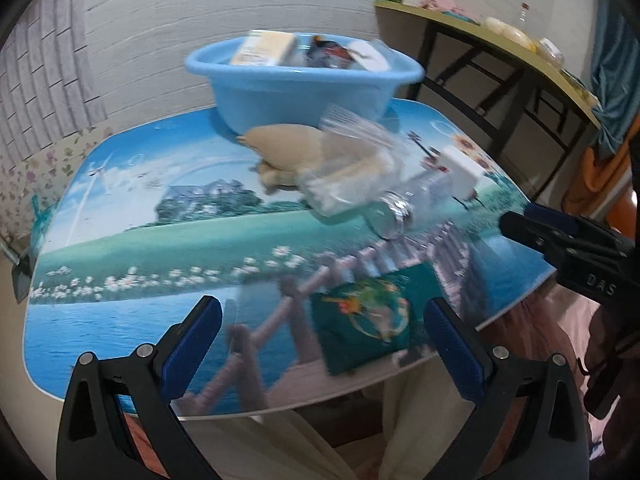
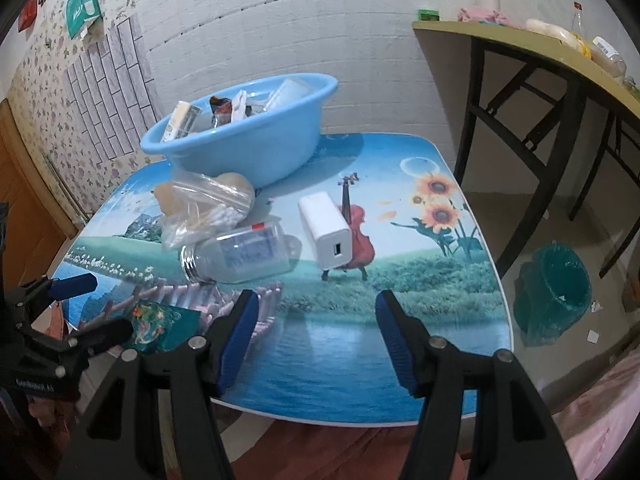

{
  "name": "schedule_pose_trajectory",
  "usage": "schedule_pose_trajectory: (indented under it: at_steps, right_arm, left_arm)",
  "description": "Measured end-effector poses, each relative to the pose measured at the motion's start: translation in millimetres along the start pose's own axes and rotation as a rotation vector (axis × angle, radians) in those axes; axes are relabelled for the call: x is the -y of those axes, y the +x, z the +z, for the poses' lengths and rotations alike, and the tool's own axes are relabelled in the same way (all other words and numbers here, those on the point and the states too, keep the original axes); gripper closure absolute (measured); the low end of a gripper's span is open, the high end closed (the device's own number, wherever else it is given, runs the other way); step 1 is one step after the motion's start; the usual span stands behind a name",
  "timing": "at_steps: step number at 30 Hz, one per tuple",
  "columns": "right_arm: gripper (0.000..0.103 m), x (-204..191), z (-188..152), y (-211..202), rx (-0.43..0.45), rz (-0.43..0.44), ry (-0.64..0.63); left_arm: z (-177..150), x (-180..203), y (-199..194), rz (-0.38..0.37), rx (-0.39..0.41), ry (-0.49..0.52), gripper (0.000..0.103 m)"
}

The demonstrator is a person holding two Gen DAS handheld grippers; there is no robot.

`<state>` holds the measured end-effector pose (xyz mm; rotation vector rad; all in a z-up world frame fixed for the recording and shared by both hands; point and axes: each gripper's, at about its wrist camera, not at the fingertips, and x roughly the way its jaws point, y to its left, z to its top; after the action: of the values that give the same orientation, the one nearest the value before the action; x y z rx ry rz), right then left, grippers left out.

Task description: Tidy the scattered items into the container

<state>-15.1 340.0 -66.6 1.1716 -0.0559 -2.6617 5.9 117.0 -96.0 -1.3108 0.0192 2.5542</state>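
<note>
- My left gripper point(image 1: 323, 344) hangs with its 2 blue-padded jaws spread wide and empty over the near table edge, framing a flat teal printed packet point(image 1: 366, 320), which I judge to be its next pickup.
- My right gripper point(image 2: 314, 336) is empty too, jaws parted about halfway, nothing between them; it points toward a white rectangular USB charger block point(image 2: 326, 236) standing on end near the table's middle.
- The light-blue plastic basin point(image 2: 240, 144), the container, sits at the far side against the white brick wall and already holds a box and several packets.
- Left to tidy, by my count: 5 items. A clear plastic bottle with a silver cap point(image 2: 240, 258) lies on its side, touching a clear zip bag of cotton swabs point(image 2: 208, 212) that leans on a beige soft lump point(image 1: 286, 148) just in front of the basin.
- All rest on a scenic-printed tabletop point(image 2: 420, 320).
</note>
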Motion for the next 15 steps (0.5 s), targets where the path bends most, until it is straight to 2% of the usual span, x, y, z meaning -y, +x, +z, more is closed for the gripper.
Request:
schedule_pose_trajectory:
  at_steps: [8, 11, 15]
  right_arm:
    - [0.043, -3, -3, 2, -0.01, 0.007, -0.012]
    - [0.043, -3, -3, 2, -0.007, 0.004, -0.009]
    - [0.043, -1, -2, 3, -0.008, 0.0, -0.002]
  left_arm:
    - [-5, 25, 16, -0.07, -0.046, 0.047, 0.002]
    - [-6, 30, 22, -0.017, -0.051, 0.066, 0.002]
    - [-6, 27, 23, 0.0, -0.046, 0.069, 0.002]
